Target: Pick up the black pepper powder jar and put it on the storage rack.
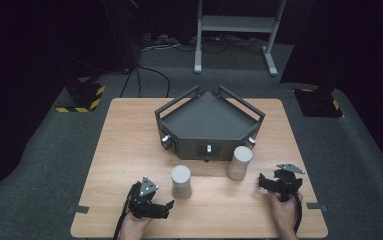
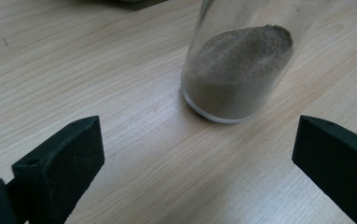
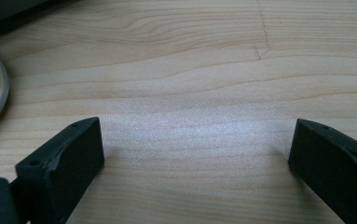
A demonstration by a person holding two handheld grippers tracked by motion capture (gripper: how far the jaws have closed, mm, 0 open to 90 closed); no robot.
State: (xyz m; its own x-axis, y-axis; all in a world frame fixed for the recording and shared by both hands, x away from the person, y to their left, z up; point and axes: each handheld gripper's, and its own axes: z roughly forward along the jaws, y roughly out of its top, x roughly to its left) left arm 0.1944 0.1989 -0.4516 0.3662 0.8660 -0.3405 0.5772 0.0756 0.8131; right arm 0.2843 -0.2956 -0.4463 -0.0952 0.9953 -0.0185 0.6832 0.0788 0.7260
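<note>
Two tools rest low over the wooden surface (image 1: 129,145), both spread wide and empty: left tool (image 1: 165,207) near a sand-filled jar (image 1: 181,181), right tool (image 1: 265,182) beside another jar (image 1: 239,162); dark tray (image 1: 206,120) beyond.

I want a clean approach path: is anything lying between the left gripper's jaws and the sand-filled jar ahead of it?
Nothing: in the left gripper view, bare wooden table runs from the open left gripper up to the jar.

A wooden table (image 1: 129,150) carries a dark tray (image 1: 209,120) and two jars (image 1: 181,181).
</note>
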